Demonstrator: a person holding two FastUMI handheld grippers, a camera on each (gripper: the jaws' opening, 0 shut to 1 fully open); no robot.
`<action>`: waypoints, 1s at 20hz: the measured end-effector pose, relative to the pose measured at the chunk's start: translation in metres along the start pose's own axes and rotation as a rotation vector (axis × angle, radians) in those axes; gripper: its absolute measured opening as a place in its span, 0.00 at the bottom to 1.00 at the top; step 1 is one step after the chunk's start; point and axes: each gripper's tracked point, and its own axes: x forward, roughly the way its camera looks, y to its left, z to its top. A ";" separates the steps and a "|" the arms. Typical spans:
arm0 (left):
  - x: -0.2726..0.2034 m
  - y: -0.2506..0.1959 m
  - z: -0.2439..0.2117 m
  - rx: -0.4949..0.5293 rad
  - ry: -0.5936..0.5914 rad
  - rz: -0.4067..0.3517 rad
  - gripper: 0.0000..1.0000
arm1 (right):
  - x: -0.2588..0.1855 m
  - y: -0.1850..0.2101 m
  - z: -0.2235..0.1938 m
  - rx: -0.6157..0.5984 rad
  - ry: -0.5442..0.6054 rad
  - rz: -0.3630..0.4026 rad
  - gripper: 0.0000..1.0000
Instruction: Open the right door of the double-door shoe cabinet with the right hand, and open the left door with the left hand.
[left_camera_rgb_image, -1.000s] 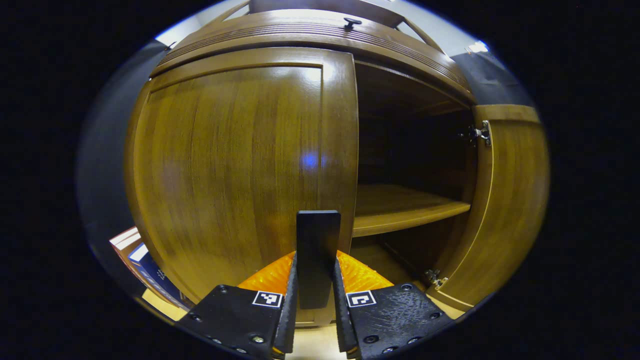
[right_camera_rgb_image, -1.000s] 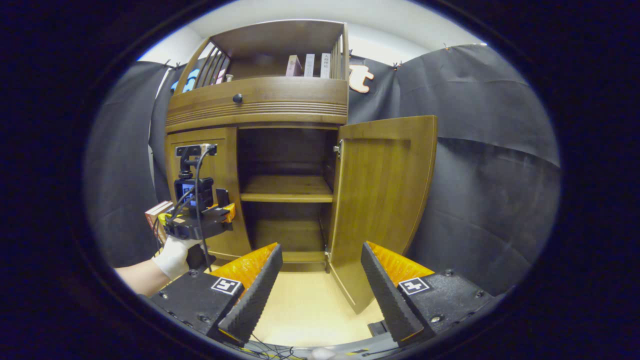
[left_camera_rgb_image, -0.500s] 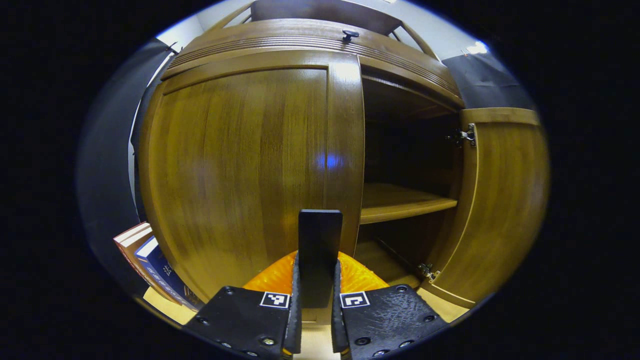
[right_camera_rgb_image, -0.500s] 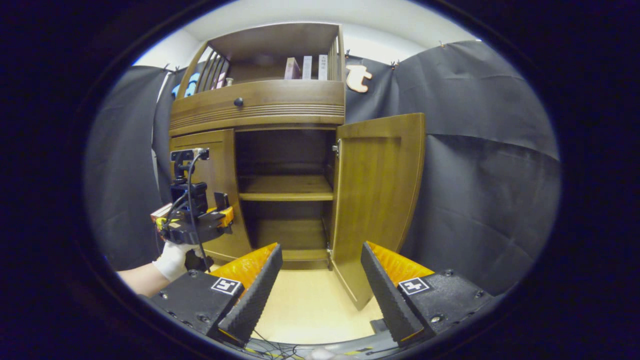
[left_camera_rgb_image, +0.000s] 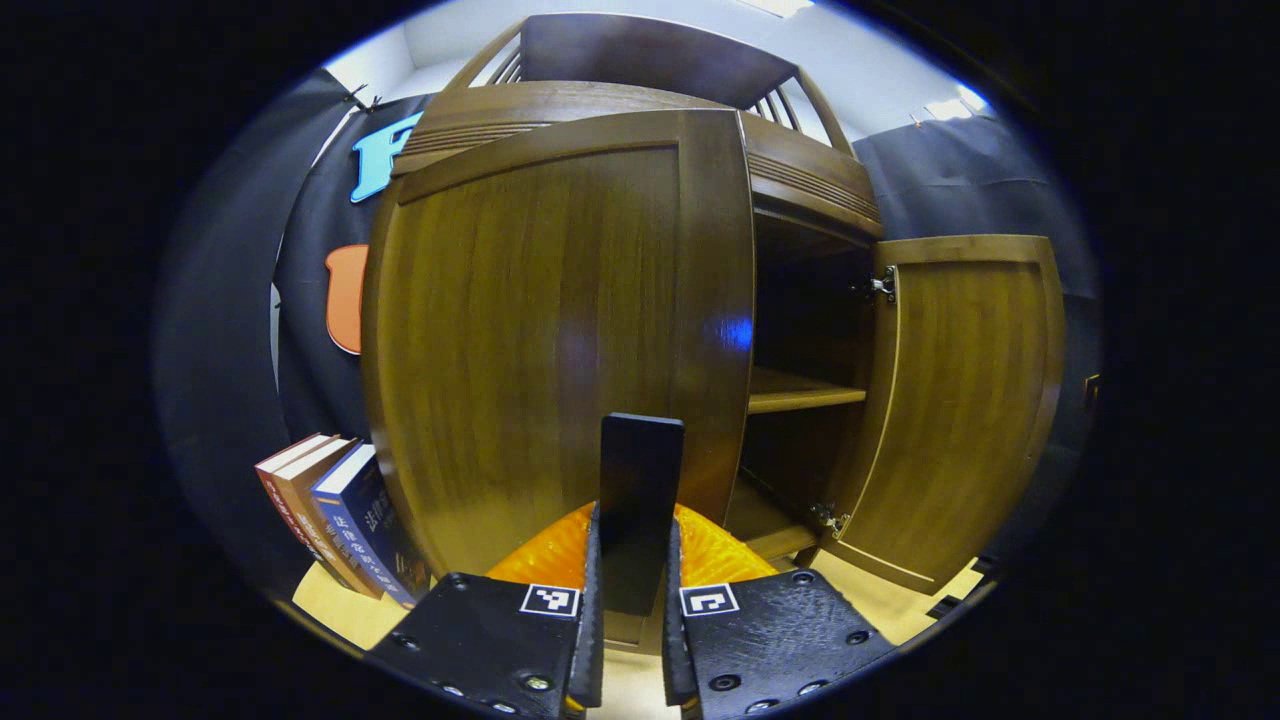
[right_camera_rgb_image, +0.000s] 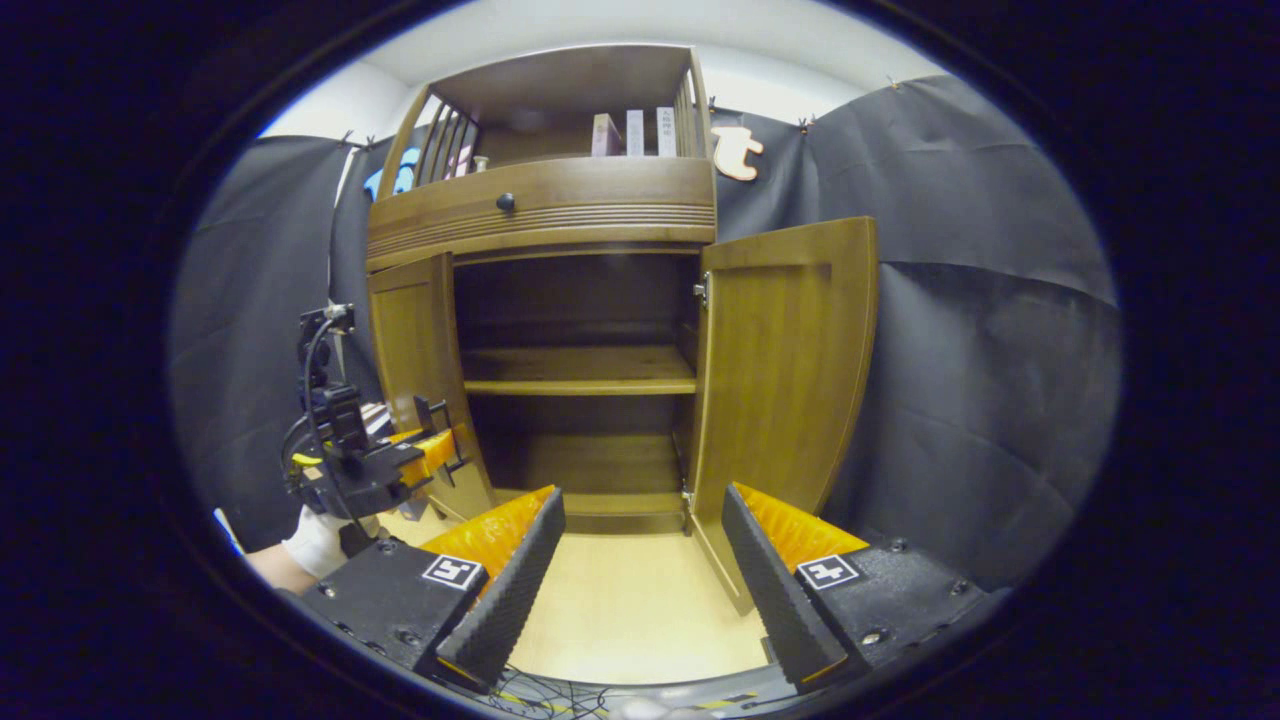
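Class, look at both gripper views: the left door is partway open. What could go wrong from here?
1. The left gripper pinches only the slim handle of the left door, so it might slip off.
2. The door could swing into the books leaning beside the cabinet.

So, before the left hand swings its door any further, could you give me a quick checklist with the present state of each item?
1. Left gripper shut on the left door's handle: ok, both fingers press its sides.
2. Left door off its frame: ok, partly open, not yet wide.
3. Right door fully open: ok, swung out wide.
4. Right gripper out of the way: ok, open, holding nothing, back from the cabinet.
5. Books standing left of the cabinet, clear of the door's swing: cannot tell; they stand close to its hinge side.
6. Shelf free of things that could fall out: ok, bare.
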 end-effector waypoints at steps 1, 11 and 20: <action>-0.008 0.004 0.000 0.006 -0.006 0.000 0.23 | 0.000 0.002 -0.001 -0.001 0.000 0.007 1.00; -0.067 0.038 -0.007 -0.002 -0.031 0.049 0.22 | 0.003 0.031 -0.007 -0.020 0.018 0.084 1.00; -0.097 0.070 -0.009 -0.005 -0.035 0.095 0.22 | 0.002 0.051 -0.011 -0.029 0.031 0.137 1.00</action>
